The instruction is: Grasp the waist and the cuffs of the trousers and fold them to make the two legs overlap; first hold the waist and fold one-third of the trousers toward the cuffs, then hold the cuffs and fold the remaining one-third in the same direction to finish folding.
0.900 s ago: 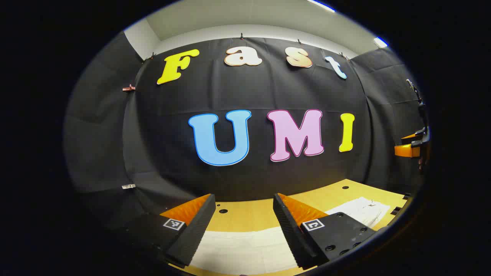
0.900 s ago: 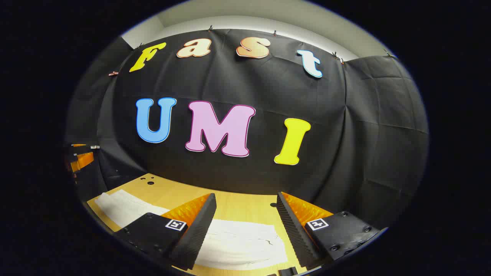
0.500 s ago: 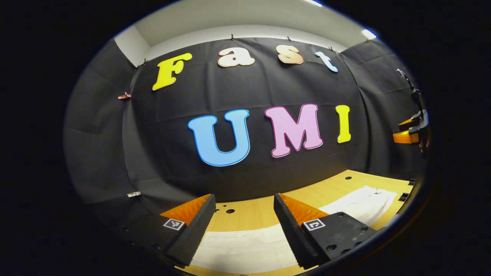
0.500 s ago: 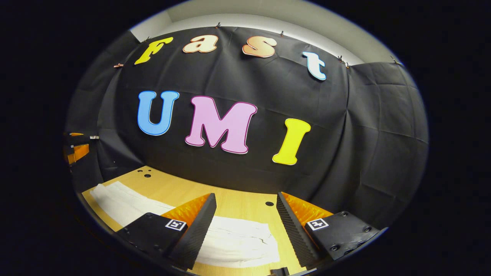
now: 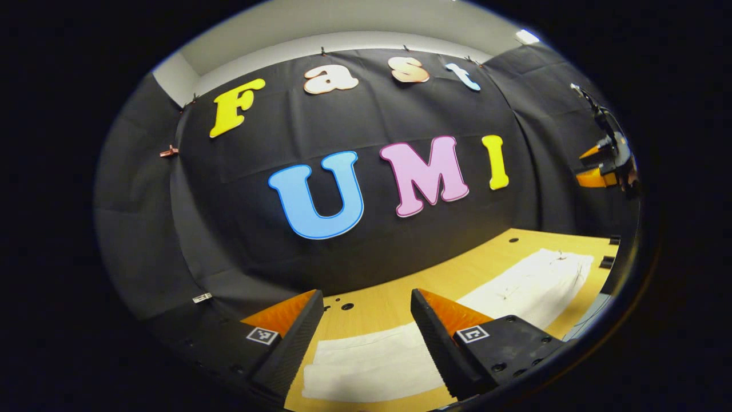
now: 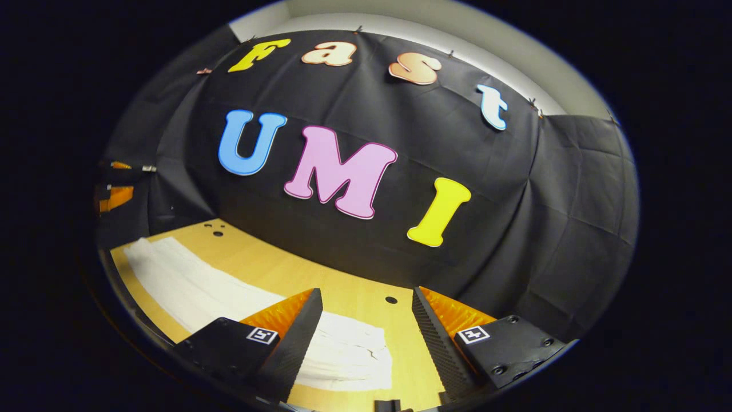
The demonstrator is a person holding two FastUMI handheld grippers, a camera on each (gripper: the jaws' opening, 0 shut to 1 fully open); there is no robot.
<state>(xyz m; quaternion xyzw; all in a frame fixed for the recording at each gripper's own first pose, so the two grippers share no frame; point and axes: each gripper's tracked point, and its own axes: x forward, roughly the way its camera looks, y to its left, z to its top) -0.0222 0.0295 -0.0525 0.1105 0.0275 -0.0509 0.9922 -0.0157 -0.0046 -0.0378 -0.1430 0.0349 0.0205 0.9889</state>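
White trousers [image 5: 372,363] lie flat in a long strip on the wooden table [image 5: 389,309]. In the left gripper view one end of the strip lies below and between the fingers of my left gripper [image 5: 365,293], which is open and holds nothing. The strip runs off to the right, where my right gripper [image 5: 600,171] hangs in the air. In the right gripper view the trousers [image 6: 194,286] stretch from far left to under my right gripper [image 6: 366,292]. That gripper is open and empty above an end with a small dark mark. My left gripper [image 6: 114,194] shows at the far left.
Black cloth walls close off the table's back and sides. The tabletop [image 6: 274,269] has a few small round holes [image 6: 391,300] near the back. Bare wood lies between the trousers and the back wall.
Both views have tilted and lifted, so more of the table and the trousers' length shows. Both grippers have stayed open and empty. The trousers have not moved.
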